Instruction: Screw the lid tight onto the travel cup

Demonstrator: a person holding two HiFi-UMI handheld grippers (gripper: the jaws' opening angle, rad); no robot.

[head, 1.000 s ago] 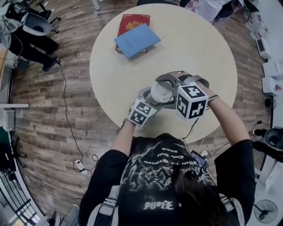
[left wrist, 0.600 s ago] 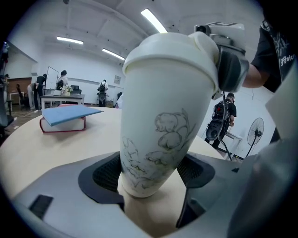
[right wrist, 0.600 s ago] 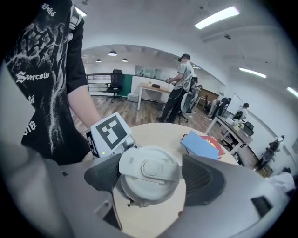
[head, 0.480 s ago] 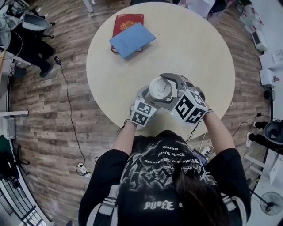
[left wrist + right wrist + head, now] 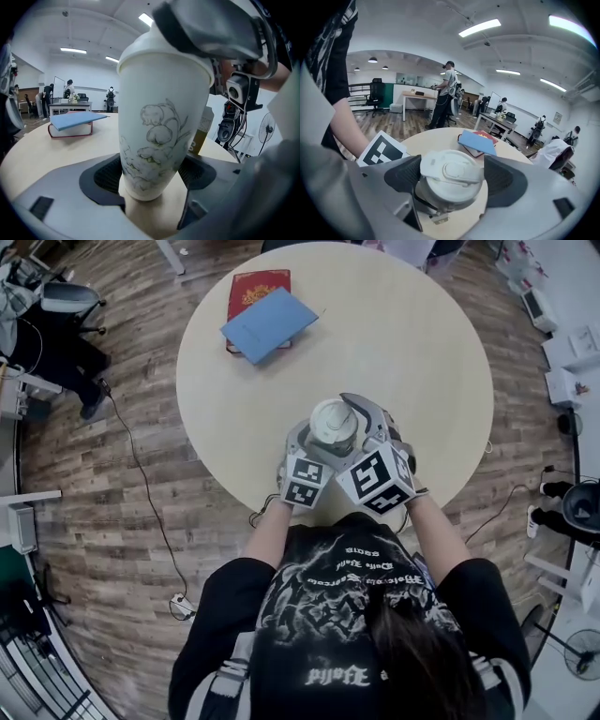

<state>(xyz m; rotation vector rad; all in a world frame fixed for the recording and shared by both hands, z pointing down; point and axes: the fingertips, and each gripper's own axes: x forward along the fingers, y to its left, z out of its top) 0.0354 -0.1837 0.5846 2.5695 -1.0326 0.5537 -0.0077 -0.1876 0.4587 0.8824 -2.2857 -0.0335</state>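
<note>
A white travel cup (image 5: 157,126) with a flower drawing stands upright on the round table (image 5: 412,343), near its front edge. My left gripper (image 5: 152,187) is shut on the cup's lower part, one pad on each side. The white lid (image 5: 451,176) sits on top of the cup. My right gripper (image 5: 450,178) reaches over from above and is shut on the lid, whose rim rests against both pads. In the head view the lid (image 5: 332,420) shows between the right gripper's grey jaws, with both marker cubes close together just in front of it.
A blue book (image 5: 268,322) lies on a red one (image 5: 255,287) at the table's far left. A cable (image 5: 141,484) runs over the wooden floor on the left. Several people and desks stand far off in the room.
My right gripper has swung round the lid, its marker cube moving from the cup's right toward the person and next to the left cube. The cup and left gripper stayed put.
</note>
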